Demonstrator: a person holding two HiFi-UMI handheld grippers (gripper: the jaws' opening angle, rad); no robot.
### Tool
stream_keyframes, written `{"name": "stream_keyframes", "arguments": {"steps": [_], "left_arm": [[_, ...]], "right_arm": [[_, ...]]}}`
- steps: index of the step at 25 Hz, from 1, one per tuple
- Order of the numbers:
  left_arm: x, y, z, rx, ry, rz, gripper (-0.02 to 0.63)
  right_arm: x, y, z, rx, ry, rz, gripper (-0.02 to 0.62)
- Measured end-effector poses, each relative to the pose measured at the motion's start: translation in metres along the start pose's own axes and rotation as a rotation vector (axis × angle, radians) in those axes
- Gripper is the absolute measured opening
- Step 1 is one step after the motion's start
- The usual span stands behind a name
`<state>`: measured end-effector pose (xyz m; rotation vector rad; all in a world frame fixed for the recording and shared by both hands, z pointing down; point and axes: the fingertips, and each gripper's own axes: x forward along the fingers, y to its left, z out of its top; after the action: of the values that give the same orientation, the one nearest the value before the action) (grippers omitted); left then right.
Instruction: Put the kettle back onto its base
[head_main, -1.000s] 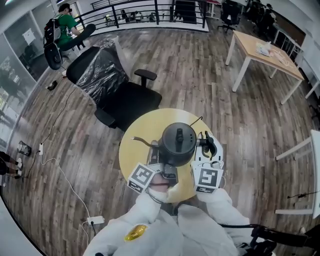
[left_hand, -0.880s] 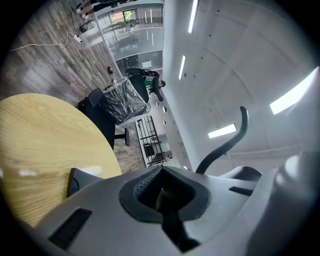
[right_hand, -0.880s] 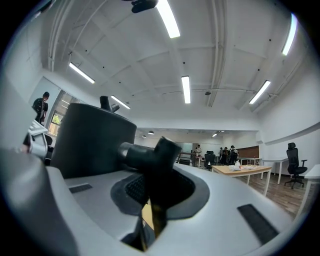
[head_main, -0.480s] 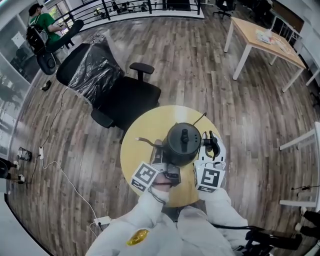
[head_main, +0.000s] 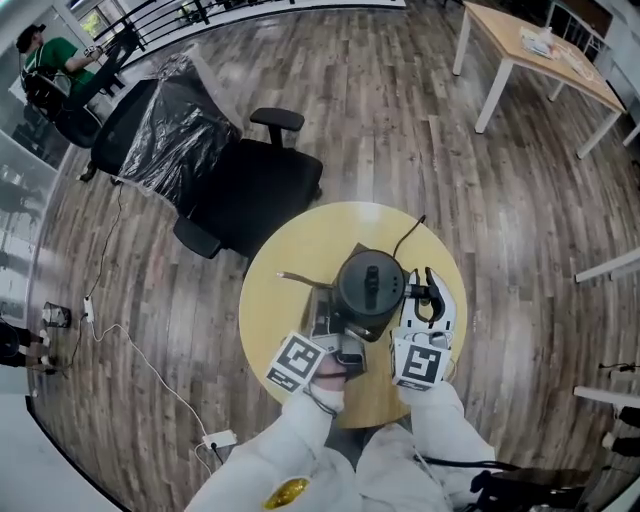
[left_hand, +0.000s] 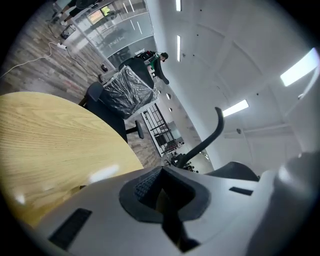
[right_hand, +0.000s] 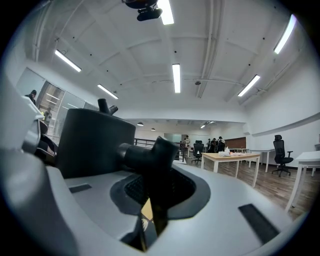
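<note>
A black kettle (head_main: 369, 289) with a thin gooseneck spout (head_main: 296, 278) is over the middle of the round yellow table (head_main: 285, 330). Its handle (head_main: 428, 293) points right, and my right gripper (head_main: 425, 308) is shut on it. In the right gripper view the kettle body (right_hand: 95, 142) fills the left, and the handle (right_hand: 150, 155) runs into the right gripper (right_hand: 152, 200). A grey flat base (head_main: 324, 312) shows under the kettle's left side; whether the kettle rests on it is hidden. My left gripper (head_main: 338, 338) is beside the base, and the left gripper (left_hand: 160, 200) looks shut with nothing between its jaws.
A black cable (head_main: 408, 234) runs from the kettle area off the table's far edge. A black office chair (head_main: 250, 195) stands just beyond the table, with a plastic-wrapped chair (head_main: 165, 135) behind it. A wooden table (head_main: 535, 55) is far right. A person sits far left.
The head view has drifted, so the room slides in the picture. The kettle and both grippers keep about the same places over the table.
</note>
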<state>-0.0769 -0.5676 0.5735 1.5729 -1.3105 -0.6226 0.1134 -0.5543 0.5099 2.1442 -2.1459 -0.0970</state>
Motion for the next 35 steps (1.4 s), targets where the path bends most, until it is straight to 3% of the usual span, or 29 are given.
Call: {"name": "stream_keyframes", "arguments": {"steps": [8,16,22,28,35], "left_arm": [[0.022,0.04,-0.021,-0.011,0.025,0.012,0.0],[0.042,0.061,-0.03,-0.173,-0.002,0.006,-0.001],[0.044,0.068,-0.04,-0.159,0.008,0.036,-0.001],[0.048,0.052,-0.043,-0.176,0.005,0.003,0.0],[0.034,0.056,-0.045,-0.142,0.016,0.037,0.0]], "right_arm": [[0.017,-0.001,-0.057,-0.003,0.023,-0.018,0.066],[0.026,0.006,-0.083,0.006,0.017,-0.015,0.066],[0.027,0.009,-0.088,-0.029,-0.002,0.0,0.066],[0.027,0.01,-0.093,-0.04,0.031,0.005,0.064],[0.025,0.012,-0.099,-0.009,0.094,0.036,0.066]]}}
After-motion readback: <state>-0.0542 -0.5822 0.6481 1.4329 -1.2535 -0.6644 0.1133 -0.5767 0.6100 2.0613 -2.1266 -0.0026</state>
